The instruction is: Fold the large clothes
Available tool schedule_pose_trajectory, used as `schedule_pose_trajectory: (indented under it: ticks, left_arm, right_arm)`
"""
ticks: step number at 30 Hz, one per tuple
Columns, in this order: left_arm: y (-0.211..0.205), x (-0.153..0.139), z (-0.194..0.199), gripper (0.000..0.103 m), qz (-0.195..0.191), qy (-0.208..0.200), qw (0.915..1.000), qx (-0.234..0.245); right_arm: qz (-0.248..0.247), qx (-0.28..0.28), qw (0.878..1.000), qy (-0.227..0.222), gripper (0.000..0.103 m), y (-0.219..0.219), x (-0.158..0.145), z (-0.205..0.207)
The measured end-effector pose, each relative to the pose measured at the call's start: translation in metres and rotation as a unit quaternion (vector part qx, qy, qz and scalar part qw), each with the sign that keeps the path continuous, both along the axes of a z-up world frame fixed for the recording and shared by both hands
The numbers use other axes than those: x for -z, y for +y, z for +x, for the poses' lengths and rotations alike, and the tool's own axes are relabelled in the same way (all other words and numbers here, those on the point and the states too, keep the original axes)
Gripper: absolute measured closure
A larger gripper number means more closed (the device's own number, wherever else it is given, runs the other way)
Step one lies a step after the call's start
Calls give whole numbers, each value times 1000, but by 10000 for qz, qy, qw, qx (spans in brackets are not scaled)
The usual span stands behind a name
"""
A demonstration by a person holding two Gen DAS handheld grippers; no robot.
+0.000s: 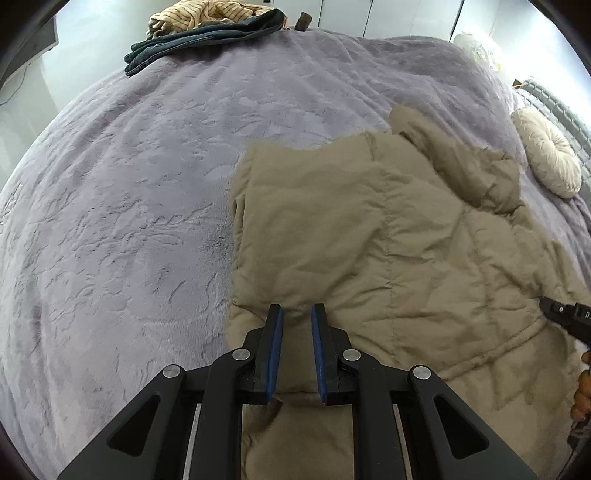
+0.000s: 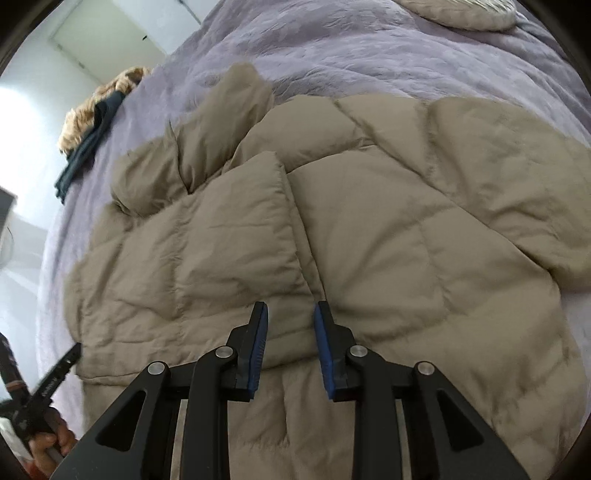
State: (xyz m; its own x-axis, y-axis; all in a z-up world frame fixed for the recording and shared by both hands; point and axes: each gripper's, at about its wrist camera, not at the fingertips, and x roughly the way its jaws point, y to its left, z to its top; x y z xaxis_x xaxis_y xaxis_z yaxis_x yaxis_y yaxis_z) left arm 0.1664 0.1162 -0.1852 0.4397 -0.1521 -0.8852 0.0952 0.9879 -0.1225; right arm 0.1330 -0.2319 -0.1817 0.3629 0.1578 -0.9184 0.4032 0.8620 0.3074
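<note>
Here, tan jacket on bed

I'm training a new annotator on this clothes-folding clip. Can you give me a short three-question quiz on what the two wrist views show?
1. True or false: the tan puffer jacket lies on a purple blanket.
2. Multiple choice: what sits at the blanket's far edge in the left wrist view? A) a laundry basket B) a dark garment beside a striped one C) a laptop
3. Fill in: the left gripper has a fold of the ____ between its fingers.

Key: 1 true; 2 B; 3 jacket.
</note>
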Motion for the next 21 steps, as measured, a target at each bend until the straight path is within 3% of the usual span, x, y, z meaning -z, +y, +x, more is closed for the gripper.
schedule_pose_trajectory:
  ticks: [5, 12, 19, 20, 21]
  left_arm:
    - [-11, -24, -13, 86, -129, -24, 9998, 122]
    - [-48, -46, -39, 85, -539, 254, 9975, 369]
    - [-85, -56, -68, 85, -600, 334, 9964, 505]
    - [-92, -56, -72, 81, -597, 358, 9961, 551]
    - [-96, -55, -74, 49, -590, 395, 9959, 559]
  right_arm:
    - [255, 159, 9995, -24, 67, -10, -17, -30]
    - [486, 341, 9982, 124, 65, -17, -32, -69]
    - [786, 621, 9948, 188, 60, -30, -36, -114]
    - [831, 653, 9942, 190, 60, -33, -36, -119]
    - [872, 691, 9936, 192, 60, -35, -36, -124]
